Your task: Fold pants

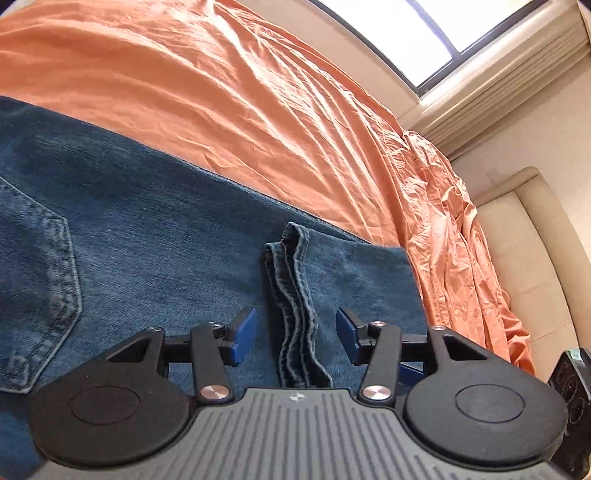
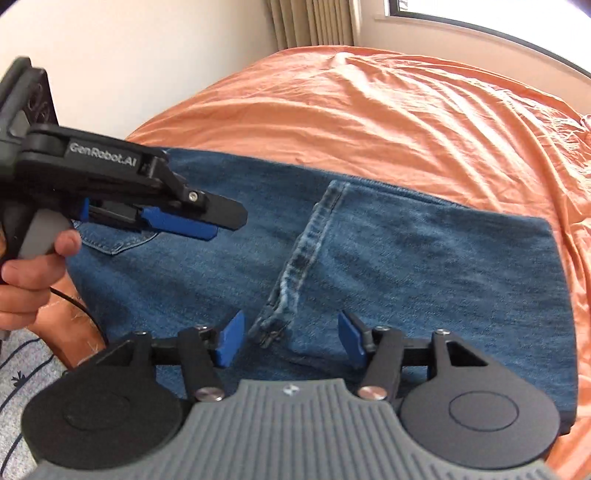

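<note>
Orange sheet [image 2: 424,122] covers the bed, wrinkled, and a window [image 1: 436,33] with a pleated curtain [image 2: 314,22] stands behind it. On the sheet lie the jeans [image 2: 406,251], folded into a flat blue block; one back pocket [image 1: 33,277] shows on the left in the left wrist view. The hems [image 1: 295,306] of the legs lie across the upper layer as a worn, stitched band.

In its own view the left gripper [image 1: 297,334] hovers low over the jeans, pointing along the fabric. Its jaws stand wide apart, one blue pad on each side of the hems, and they hold nothing. In the right wrist view the same tool comes in from the left, almost level, above the pocket side of the jeans. A hand [image 2: 29,280] grips its handle, with a finger on the grey trigger, and a black cable hangs below the hand. On its black side white letters read "GenRobot.AI".

The right gripper [image 2: 291,341] is also low over the jeans, near their front edge. Its jaws are wide apart too, with the end of the hems between the pads, not touching them as far as I can tell. It has hold of nothing.
</note>
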`<state>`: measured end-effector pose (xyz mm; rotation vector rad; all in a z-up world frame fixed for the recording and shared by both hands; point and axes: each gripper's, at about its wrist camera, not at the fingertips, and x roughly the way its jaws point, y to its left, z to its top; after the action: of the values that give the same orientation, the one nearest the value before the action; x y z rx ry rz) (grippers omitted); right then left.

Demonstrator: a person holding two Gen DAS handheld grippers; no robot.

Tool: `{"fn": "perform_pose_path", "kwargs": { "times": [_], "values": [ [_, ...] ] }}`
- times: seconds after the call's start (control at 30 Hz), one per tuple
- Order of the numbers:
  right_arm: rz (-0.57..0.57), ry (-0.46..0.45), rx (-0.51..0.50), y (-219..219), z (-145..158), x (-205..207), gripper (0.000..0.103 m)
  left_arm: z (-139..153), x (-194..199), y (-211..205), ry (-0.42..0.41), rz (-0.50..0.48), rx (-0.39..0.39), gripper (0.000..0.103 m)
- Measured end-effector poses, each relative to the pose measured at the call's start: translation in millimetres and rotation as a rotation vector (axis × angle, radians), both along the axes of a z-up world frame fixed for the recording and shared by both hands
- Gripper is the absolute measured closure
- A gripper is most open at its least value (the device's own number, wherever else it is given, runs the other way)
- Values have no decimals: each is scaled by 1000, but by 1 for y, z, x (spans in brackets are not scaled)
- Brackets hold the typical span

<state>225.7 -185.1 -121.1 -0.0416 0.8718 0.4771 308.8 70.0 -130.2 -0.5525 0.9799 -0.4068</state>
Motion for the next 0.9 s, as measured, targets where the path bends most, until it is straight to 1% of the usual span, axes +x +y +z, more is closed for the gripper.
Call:
{"fn": "perform_pose_path", "kwargs": {
  "times": [0.1,0.17,0.27,0.4,0.43,0.47,0.5,0.53,0.6,0.7,0.73,0.77,0.8,0.83,0.87,0.9],
  "values": [
    [-60,-32,-54,-23,-3,19,45,-12,25,-10,23,29,-25,46],
    [-101,-35,-63,-41,-7,28,45,-22,41,-14,35,49,-40,46],
    [-163,-28,-31,-70,-15,38,45,-38,64,-15,74,67,-69,46],
    [-221,-24,2,-97,-26,42,45,-55,81,-18,110,61,-124,48],
    [-232,-26,6,-102,-28,42,45,-56,82,-19,105,62,-122,56],
    [-240,-26,9,-106,-30,43,45,-56,82,-20,98,65,-110,61],
    [-247,-28,15,-109,-34,45,45,-55,82,-21,92,62,-94,70],
    [-252,-32,18,-112,-36,45,45,-53,80,-22,81,52,-80,75],
    [-263,-38,16,-115,-41,47,45,-46,76,-25,47,30,-58,78],
    [-279,-44,25,-121,-47,49,45,-29,70,-30,-24,-3,-35,82],
    [-282,-46,29,-122,-48,48,45,-22,67,-34,-54,-9,-17,84],
    [-287,-50,30,-123,-48,48,46,-13,64,-38,-86,-15,14,86],
    [-291,-57,28,-124,-47,47,46,-2,59,-45,-134,-33,57,91],
    [-295,-64,27,-125,-45,46,46,12,52,-56,-196,-75,108,97],
    [-296,-72,31,-127,-42,45,46,23,45,-64,-245,-123,154,97],
    [-295,-80,37,-129,-38,43,46,38,37,-79,-306,-186,243,97]
  ]
}}
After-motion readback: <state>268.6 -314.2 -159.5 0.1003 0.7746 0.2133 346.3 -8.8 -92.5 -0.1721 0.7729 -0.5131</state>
